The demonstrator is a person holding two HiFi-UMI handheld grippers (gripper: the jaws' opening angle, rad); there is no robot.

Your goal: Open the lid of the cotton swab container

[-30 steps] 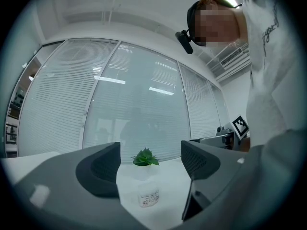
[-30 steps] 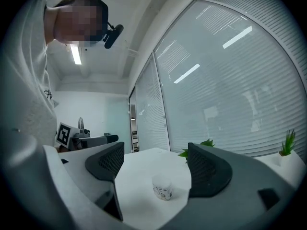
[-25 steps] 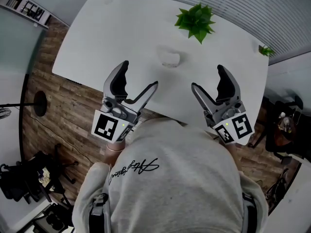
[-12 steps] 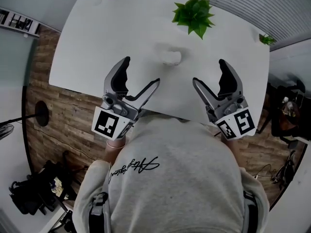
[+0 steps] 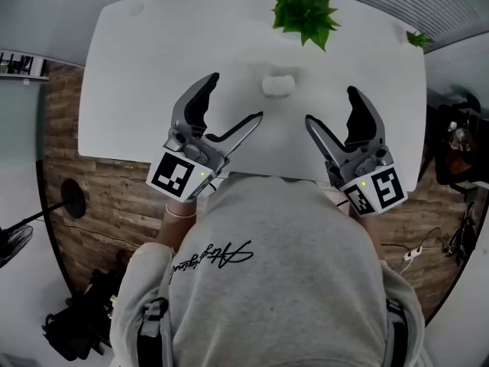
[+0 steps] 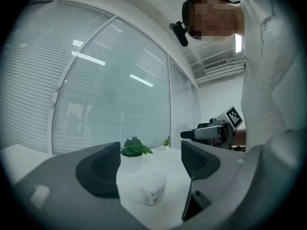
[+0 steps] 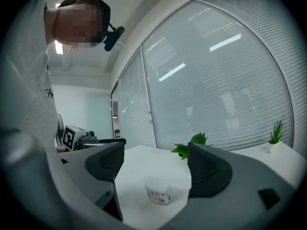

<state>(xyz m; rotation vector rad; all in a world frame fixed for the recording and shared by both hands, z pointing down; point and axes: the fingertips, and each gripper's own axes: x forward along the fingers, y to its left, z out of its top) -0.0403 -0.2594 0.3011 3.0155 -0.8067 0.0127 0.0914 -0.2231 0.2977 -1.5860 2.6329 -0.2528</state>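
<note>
The cotton swab container [image 5: 276,85] stands upright on the white table [image 5: 153,67], toward the far side, apart from both grippers and with its lid on. In both gripper views it shows as a small white tub with a label band [image 6: 154,190] [image 7: 158,190], seen through the gap between the jaws but well beyond them.

The left gripper [image 5: 233,99] has its jaws wide apart with nothing between them; its tips hang over the table, near the container and below-left of it in the head view. The right gripper [image 5: 331,105] is likewise spread wide and empty, below-right of the container. A potted plant [image 5: 306,10] stands behind the container near the far edge, and a smaller plant [image 5: 416,38] sits at the far right corner.

Against half a second ago, the left gripper reaches farther over the table and its tips are closer to the container; the right gripper's tips have also crept past the near edge. Both jaw spreads look unchanged, and the container has not moved on the table.

White on white, the container is faint in the head view, and the seam of its lid cannot be made out. The label print is too blurred to read. The person's grey sweatshirt [image 5: 275,281] hides part of the table's near edge and most of both hands
</note>
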